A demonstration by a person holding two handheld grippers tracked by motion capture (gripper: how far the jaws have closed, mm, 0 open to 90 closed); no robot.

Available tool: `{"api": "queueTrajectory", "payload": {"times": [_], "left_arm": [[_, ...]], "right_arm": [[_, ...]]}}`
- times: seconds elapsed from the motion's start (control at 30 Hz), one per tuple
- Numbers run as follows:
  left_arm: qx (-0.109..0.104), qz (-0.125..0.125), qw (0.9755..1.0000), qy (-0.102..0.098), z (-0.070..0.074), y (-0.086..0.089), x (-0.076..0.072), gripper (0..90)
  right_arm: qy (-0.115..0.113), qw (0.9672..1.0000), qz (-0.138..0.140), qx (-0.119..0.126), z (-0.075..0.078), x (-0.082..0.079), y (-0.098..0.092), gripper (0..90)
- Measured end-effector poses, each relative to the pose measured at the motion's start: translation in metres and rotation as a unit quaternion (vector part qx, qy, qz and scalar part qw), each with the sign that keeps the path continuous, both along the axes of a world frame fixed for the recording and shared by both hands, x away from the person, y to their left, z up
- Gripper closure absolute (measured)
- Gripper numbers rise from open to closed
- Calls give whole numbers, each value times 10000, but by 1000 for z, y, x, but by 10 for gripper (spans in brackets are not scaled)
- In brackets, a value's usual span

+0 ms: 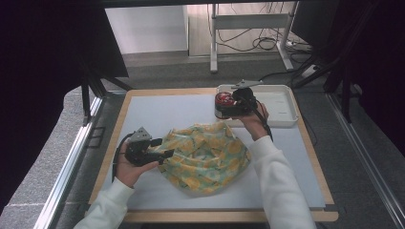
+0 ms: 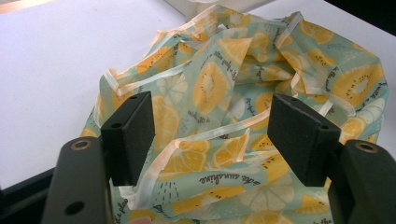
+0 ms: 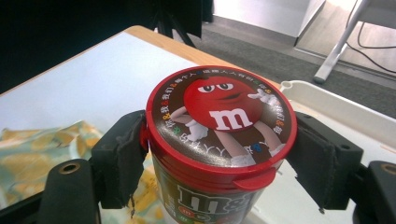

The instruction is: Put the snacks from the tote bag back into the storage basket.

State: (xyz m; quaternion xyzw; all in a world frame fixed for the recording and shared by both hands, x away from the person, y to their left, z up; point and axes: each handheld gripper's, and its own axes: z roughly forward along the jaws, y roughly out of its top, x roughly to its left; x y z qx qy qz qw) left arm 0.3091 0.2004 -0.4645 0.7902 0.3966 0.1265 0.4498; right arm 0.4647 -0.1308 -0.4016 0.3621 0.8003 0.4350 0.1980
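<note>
one candy tub [image 3: 219, 140], one fruit-print bag [image 1: 205, 155], one tray [image 1: 282, 119]

One tub [image 3: 219, 140] — one cloth bag [image 1: 205, 155] — one tray [image 1: 282, 102]

Round dark candy tub with a red lid and red cartoon figure [image 3: 219, 135], upright, clamped at the lid between padded black jaws, just beyond the far right edge of the crumpled mint-green cloth bag with orange citrus print [image 1: 205, 155], that bag lying open in a loose heap.
</note>
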Motion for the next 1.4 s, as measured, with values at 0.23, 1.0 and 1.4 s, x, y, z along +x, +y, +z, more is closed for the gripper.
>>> {"api": "queueTrajectory", "payload": {"times": [0.23, 1.0, 1.4], "left_arm": [[-20, 27, 10000, -6, 2, 3, 0, 327], [-56, 59, 10000, 1, 2, 6, -1, 327], [-43, 94, 9999, 9, 1, 10, -2, 326]], "right_arm": [[66, 9996, -234, -123, -9, 18, 0, 243], [234, 9964, -702, -403, -48, 56, -3, 242], [301, 9954, -735, -540, -64, 66, -2, 241]]}}
